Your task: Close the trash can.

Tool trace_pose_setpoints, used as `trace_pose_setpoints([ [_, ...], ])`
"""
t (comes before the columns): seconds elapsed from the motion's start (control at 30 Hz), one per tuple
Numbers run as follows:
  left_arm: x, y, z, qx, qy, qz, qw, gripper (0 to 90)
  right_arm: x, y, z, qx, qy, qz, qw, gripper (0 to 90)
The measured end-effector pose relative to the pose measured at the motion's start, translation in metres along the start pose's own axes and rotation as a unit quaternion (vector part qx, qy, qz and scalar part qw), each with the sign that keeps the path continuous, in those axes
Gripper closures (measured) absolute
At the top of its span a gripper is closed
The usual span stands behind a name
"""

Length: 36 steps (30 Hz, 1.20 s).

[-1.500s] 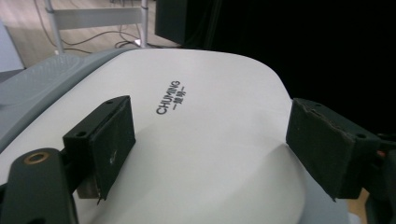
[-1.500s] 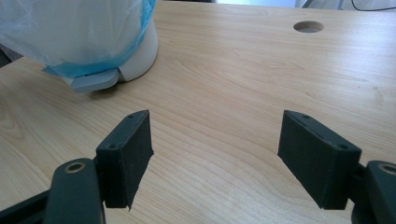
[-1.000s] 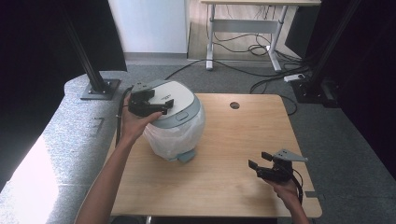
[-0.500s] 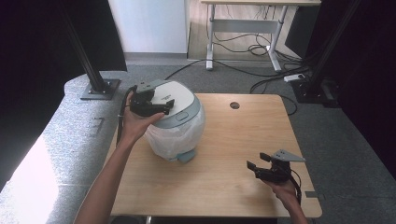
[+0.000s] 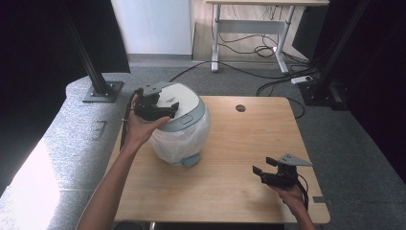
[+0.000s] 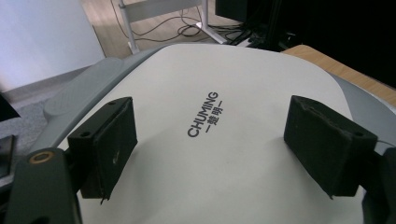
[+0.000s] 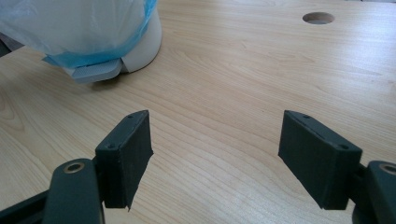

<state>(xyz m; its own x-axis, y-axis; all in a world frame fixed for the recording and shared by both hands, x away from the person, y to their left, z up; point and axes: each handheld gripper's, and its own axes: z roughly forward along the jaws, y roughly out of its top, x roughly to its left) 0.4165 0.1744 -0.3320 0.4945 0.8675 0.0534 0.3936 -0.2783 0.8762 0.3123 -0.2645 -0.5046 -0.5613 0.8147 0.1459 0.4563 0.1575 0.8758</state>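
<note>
A small pedal bin (image 5: 184, 136) lined with a clear plastic bag stands on the left half of the wooden table (image 5: 249, 143). Its white lid (image 5: 184, 98) has a grey rim and the print CHUMING (image 6: 203, 114). My left gripper (image 5: 165, 109) lies over the lid's left side, jaws open, the lid (image 6: 243, 79) spread beneath and between them (image 6: 212, 135). Whether the pads touch the lid I cannot tell. My right gripper (image 5: 263, 166) is open low over the table's front right, nothing between its jaws (image 7: 215, 149), which point toward the bin (image 7: 93, 23).
The bin's grey foot pedal (image 7: 95, 71) sticks out at its base toward the front. A round cable hole (image 5: 240, 108) sits at the table's back. A black stand base (image 5: 101, 91) is on the grey floor at the left, cables and a desk frame behind.
</note>
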Motion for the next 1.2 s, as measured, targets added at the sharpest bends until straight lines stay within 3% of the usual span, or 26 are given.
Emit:
trace_pose_setpoints([
  [0.1, -0.003, 0.000, -0.001, -0.003, 0.005, 0.005, 1.0000, 19.4, -0.001, 0.000, -0.001, -0.001, -0.001, 0.002, 1.0000, 25.1],
  [0.13, -0.005, -0.001, 0.000, 0.003, -0.006, 0.011, 0.9999, 22.5, -0.001, 0.000, -0.001, -0.001, -0.001, 0.002, 1.0000, 25.1],
  [0.17, -0.006, -0.002, 0.002, 0.002, -0.025, 0.001, 0.9997, 22.7, -0.002, 0.000, 0.000, 0.000, -0.001, 0.002, 1.0000, 25.1],
  [0.27, -0.012, 0.000, 0.003, 0.002, -0.018, 0.013, 0.9997, 22.6, -0.001, 0.000, 0.000, 0.002, -0.001, 0.002, 1.0000, 25.0],
  [0.43, -0.007, 0.003, 0.002, 0.014, -0.036, 0.005, 0.9993, 22.4, -0.003, 0.000, -0.003, -0.003, -0.001, 0.003, 1.0000, 25.0],
  [0.53, -0.001, 0.001, 0.000, 0.006, -0.049, -0.011, 0.9987, 21.3, -0.005, 0.001, -0.004, -0.006, -0.001, 0.005, 1.0000, 25.0],
  [0.63, 0.003, -0.003, -0.005, -0.010, -0.080, -0.027, 0.9964, 18.9, -0.007, 0.001, -0.005, -0.007, -0.003, 0.007, 0.9999, 25.0],
  [1.0, 0.000, -0.027, -0.040, -0.053, -0.094, -0.017, 0.9941, 17.0, -0.007, 0.002, -0.008, -0.011, -0.004, 0.007, 0.9999, 25.0],
  [1.2, -0.003, -0.048, -0.054, -0.055, -0.093, -0.007, 0.9941, 16.9, -0.009, 0.001, -0.009, -0.012, -0.006, 0.008, 0.9999, 25.0],
])
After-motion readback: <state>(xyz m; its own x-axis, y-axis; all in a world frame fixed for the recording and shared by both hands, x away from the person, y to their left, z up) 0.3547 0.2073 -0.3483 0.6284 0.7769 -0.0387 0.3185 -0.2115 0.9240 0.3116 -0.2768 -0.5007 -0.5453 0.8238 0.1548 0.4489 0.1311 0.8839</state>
